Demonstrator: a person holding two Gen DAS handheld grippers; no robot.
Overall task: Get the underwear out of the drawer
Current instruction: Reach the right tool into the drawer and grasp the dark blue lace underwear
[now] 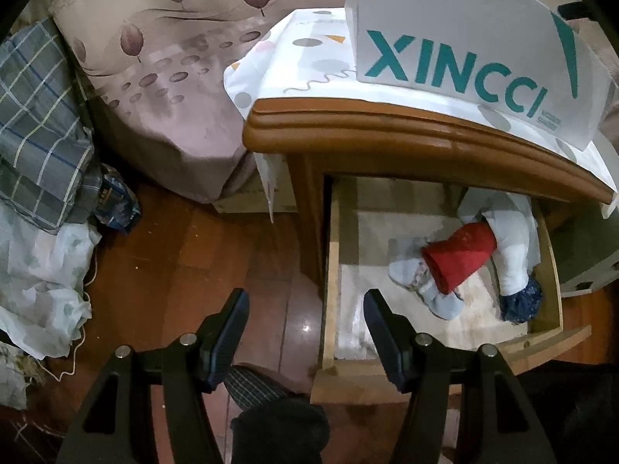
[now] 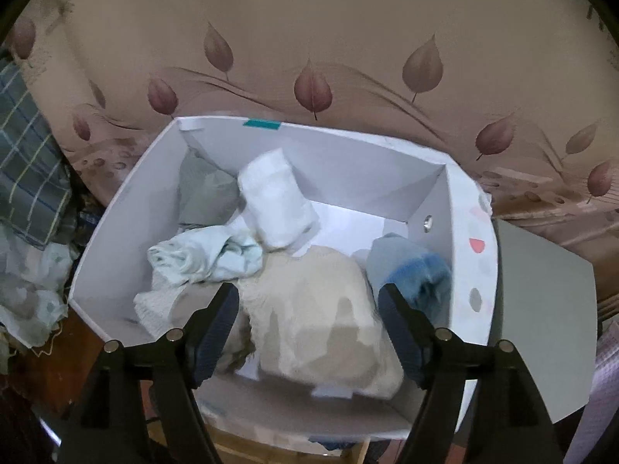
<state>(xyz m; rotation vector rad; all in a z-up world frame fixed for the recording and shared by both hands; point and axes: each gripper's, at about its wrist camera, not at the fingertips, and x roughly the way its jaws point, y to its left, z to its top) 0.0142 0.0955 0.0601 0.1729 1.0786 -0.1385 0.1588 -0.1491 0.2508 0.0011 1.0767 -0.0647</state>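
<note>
The nightstand's drawer point(image 1: 330, 270) stands pulled out. In it lie a red roll point(image 1: 460, 257), a white roll point(image 1: 510, 255), a dark blue bundle point(image 1: 520, 303) and a pale floral piece point(image 1: 421, 282). My left gripper point(image 1: 305, 295) hangs open and empty over the drawer's left rim and the floor. My right gripper point(image 2: 308, 290) is open above a white box point(image 2: 127, 232). A cream garment point(image 2: 321, 309) lies loose in the box under its fingers, slightly blurred. The box also holds a white roll point(image 2: 278, 201), a pale blue piece point(image 2: 205, 259), a blue roll point(image 2: 418, 270) and a grey piece point(image 2: 205, 189).
The white box point(image 1: 445, 38) with teal lettering sits on the nightstand top point(image 1: 348, 123), which has a patterned cloth over it. A bed with a leaf-print sheet point(image 1: 162, 77) stands behind it. Plaid fabric point(image 1: 35, 123) and pale cloths are heaped at the left. A person's dark-socked foot point(image 1: 278, 425) rests on the wooden floor.
</note>
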